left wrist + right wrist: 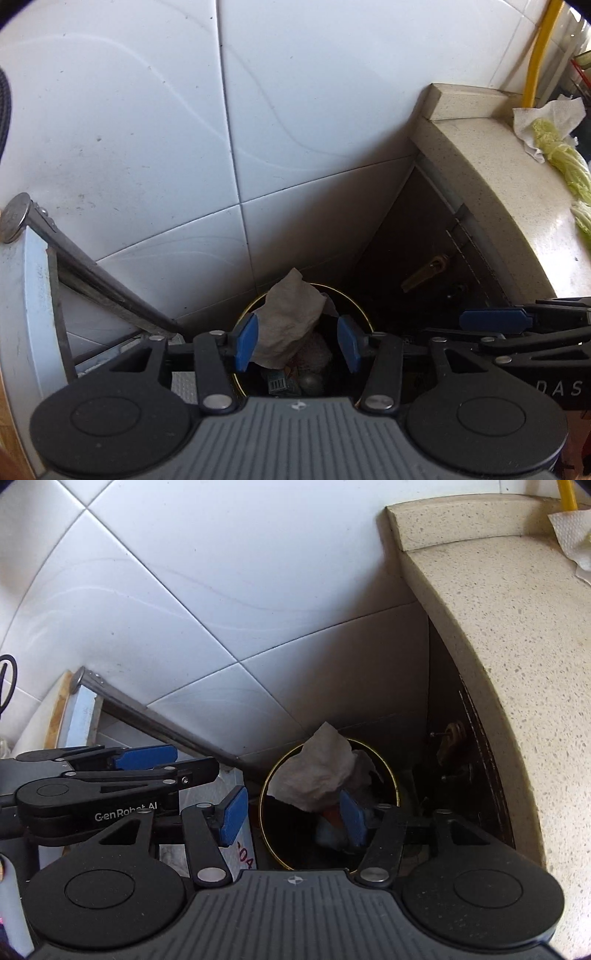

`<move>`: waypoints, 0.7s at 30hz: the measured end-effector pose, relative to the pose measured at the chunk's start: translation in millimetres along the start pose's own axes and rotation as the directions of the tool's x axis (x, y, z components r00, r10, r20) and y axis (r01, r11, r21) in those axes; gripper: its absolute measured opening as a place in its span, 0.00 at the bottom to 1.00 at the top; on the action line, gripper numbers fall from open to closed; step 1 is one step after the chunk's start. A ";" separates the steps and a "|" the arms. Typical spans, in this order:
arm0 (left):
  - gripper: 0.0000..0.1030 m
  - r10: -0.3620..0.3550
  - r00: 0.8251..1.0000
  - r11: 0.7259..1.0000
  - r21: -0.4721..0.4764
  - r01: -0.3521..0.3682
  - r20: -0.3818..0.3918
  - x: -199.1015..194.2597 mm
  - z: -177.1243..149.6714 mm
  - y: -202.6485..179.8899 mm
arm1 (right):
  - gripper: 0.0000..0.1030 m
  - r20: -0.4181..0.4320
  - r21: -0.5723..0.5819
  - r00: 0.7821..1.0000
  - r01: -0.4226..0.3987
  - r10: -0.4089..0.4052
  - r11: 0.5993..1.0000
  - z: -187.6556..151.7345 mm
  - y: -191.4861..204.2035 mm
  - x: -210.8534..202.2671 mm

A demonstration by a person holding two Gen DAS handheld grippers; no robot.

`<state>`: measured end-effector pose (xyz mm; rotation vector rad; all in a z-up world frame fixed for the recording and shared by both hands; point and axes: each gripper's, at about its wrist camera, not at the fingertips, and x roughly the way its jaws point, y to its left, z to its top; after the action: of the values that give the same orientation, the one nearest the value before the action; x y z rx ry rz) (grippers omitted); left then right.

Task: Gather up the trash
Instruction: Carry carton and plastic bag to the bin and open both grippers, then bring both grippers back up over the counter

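A round black trash bin [364,317] with a gold rim stands on the floor in the corner below both grippers; it also shows in the right wrist view [391,771]. A crumpled grey paper towel [288,317] sits at the top of the bin over other trash, and it also shows in the right wrist view [321,771]. My left gripper [298,341] is open above the bin, its blue pads either side of the paper without touching it. My right gripper [293,818] is open and empty over the bin. More trash lies on the counter: a white paper towel [546,118] with cabbage leaves [565,162].
A speckled beige counter [517,664] runs along the right, with a dark cabinet door [424,258] under it. White tiled wall [184,129] fills the back. A yellow pipe [537,51] rises at the counter's rear. A metal-edged shelf [92,277] juts out at left.
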<state>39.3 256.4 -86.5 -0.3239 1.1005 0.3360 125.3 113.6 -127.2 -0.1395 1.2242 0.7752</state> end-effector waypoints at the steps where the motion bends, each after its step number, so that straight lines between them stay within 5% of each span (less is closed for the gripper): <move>1: 0.42 -0.009 1.000 1.000 0.006 0.009 0.001 -2.5 -0.2 -2.0 | 0.62 0.008 0.006 1.000 0.000 -0.001 1.000 -2.0 -1.3 -4.9; 10: 0.48 -0.134 0.989 0.986 0.107 0.127 0.064 -33.7 17.5 -44.3 | 0.67 0.159 0.083 0.985 0.048 -0.061 0.995 -17.5 -27.7 -76.5; 21: 0.48 -0.246 0.962 0.934 0.295 0.204 0.114 -49.5 48.3 -154.4 | 0.69 0.322 0.254 0.921 0.139 -0.219 0.957 -34.7 -113.3 -173.5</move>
<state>122.7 131.9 -8.0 -0.1665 0.9367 -0.0034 144.6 -66.8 -21.2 0.0710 0.9381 0.4685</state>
